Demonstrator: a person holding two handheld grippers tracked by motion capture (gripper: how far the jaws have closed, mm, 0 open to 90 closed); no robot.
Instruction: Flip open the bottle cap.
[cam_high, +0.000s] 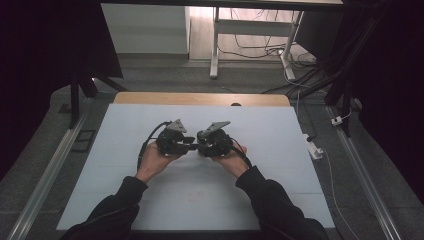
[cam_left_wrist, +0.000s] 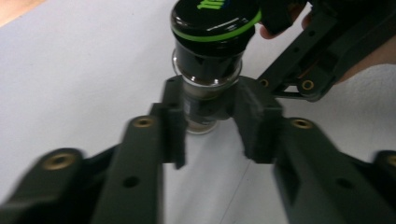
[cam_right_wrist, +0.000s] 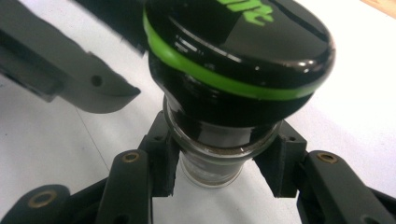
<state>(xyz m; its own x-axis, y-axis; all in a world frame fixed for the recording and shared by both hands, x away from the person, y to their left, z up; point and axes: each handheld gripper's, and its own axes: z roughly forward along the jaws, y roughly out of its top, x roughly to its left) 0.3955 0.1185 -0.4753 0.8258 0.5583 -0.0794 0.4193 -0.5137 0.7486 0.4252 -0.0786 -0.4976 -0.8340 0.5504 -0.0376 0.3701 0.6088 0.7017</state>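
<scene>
Jar (cam_right_wrist: 224, 93) with black, green-banded lid sits at frame centre in the high view, above the white worktop (cam_high: 150, 200). Left hand-held gripper (cam_left_wrist: 208, 112) and right hand-held gripper (cam_right_wrist: 219, 161) both pinch its glass body. Step: two-handed hold. Next, probably regrip the lid to unscrew it.

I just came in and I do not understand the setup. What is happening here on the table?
A person holds a gripper in each hand over the white table. Both grippers meet at one small jar with a black lid that has a green ring. The left gripper has its jaws on either side of the glass body, and the right gripper has its jaws around the same jar just under the lid. The lid is on the jar at this moment.
</scene>
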